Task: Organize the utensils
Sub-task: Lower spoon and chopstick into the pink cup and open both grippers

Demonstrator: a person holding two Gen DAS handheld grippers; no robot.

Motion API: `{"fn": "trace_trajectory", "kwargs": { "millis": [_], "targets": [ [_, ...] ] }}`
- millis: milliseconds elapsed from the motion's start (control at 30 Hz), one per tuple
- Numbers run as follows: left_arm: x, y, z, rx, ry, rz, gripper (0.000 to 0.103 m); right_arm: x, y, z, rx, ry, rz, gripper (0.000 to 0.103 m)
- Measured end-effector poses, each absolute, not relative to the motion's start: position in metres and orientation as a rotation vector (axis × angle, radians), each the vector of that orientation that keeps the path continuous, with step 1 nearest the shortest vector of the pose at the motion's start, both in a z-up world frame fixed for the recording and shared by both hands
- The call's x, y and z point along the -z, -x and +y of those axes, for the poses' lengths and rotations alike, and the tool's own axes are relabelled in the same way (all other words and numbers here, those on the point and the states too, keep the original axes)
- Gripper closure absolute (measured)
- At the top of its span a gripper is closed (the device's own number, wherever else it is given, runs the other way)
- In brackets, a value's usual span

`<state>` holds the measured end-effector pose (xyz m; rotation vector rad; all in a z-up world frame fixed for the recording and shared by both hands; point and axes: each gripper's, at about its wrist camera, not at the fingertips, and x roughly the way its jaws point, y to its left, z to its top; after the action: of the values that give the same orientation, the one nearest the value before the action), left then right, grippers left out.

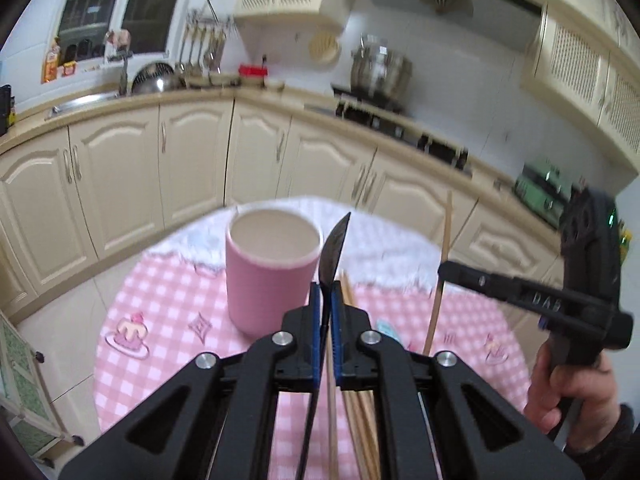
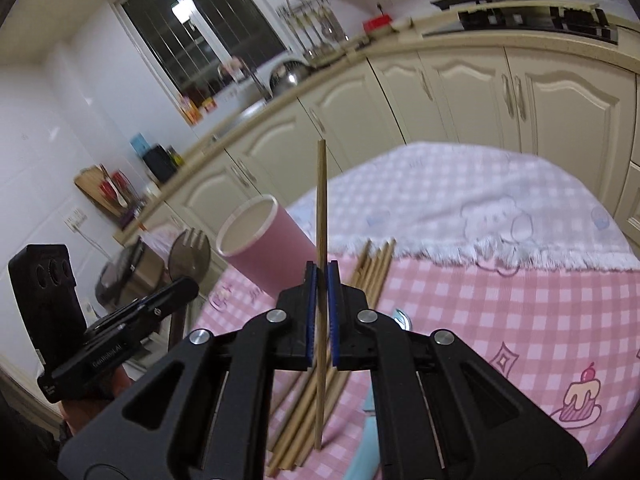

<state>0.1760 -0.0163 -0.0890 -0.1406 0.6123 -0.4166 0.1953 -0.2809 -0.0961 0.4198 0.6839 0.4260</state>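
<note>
Left gripper (image 1: 327,292) first: its blue pads (image 1: 316,320) are squeezed nearly together on a dark spork (image 1: 334,252), the handle pinched between them and the head sticking up past the fingertips. Seen from the right-hand camera, that same spork (image 2: 191,254) shows a rounded bowl with short tines on top, raised beside the cup.

Over to the right gripper (image 2: 321,276): clamped too, this one on a single wooden chopstick (image 2: 320,280), held upright with only a sliver of gap either side. The stick runs up well above the fingertips and down below them toward the table. From the left camera the right gripper (image 1: 444,270) grips that chopstick (image 1: 440,280) to the right of the cup, a bare hand (image 1: 572,392) wrapped round its handle.

Between the two tools stands the pink cup (image 1: 272,272), open mouth up, pale inside (nothing visible in it from here). It sits on a pink checked tablecloth (image 1: 168,300), just in front of a white fringed cloth (image 2: 460,208).

More chopsticks (image 2: 372,276) lie in a loose bundle flat on the cloth, just right of the cup, running back under the right gripper.
</note>
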Motion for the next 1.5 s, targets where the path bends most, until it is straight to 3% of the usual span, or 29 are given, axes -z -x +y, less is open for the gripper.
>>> {"fn": "trace_trajectory", "kwargs": {
  "millis": [900,1200,1500],
  "targets": [
    [0.0,-0.23,0.022,0.427,0.386,0.243,0.098,-0.058,-0.226,-0.232,-0.562,-0.209,0.352,0.098],
    [0.012,-0.266,0.005,0.428,0.373,0.206,0.098,-0.038,-0.259,-0.212,-0.559,-0.171,0.409,0.097],
    [0.06,-0.297,0.002,0.398,0.378,0.309,0.097,0.001,-0.287,-0.201,-0.563,-0.174,0.545,0.096]
  ]
}}
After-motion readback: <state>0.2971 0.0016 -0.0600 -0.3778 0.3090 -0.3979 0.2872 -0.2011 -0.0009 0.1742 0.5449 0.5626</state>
